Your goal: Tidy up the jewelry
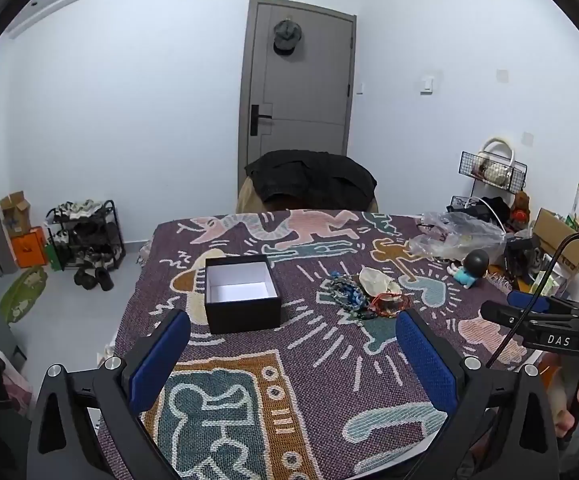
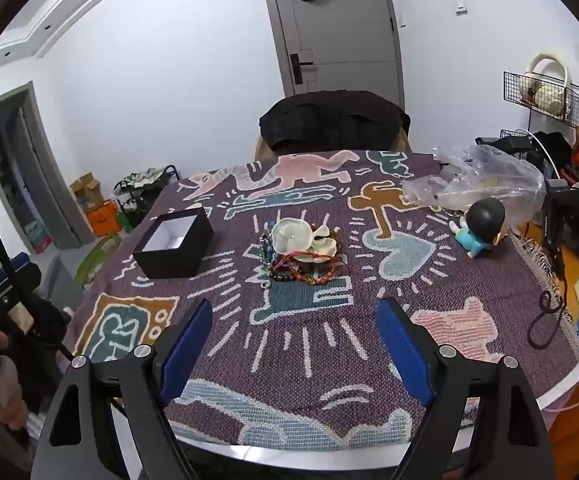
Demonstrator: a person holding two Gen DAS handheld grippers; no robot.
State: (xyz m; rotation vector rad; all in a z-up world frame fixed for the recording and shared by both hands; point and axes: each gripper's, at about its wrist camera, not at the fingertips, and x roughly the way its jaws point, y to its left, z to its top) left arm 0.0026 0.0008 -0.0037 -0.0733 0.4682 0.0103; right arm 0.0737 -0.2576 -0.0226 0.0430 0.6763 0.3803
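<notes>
A heap of jewelry (image 1: pixel 363 296) (image 2: pixel 303 256), beaded bracelets in blue, red and dark tones with a white shell-like piece, lies mid-table on the patterned cloth (image 1: pixel 313 364) (image 2: pixel 309 340). A black box (image 1: pixel 241 294) (image 2: pixel 173 244) with a white, empty inside stands open to its left. My left gripper (image 1: pixel 293 340) hovers open over the near part of the cloth, short of both, nothing between its blue pads. My right gripper (image 2: pixel 295 332) is open too, near the table's front edge, facing the heap. In the left wrist view the right gripper's body (image 1: pixel 545 320) shows at the right edge.
A small figurine (image 2: pixel 479 226) in blue and a crumpled clear plastic bag (image 2: pixel 485 186) lie at the right of the table. A chair with a dark jacket (image 2: pixel 333 120) stands behind. A shoe rack (image 1: pixel 85 236) is on the floor at left. A hand (image 2: pixel 5 396) holds the other handle.
</notes>
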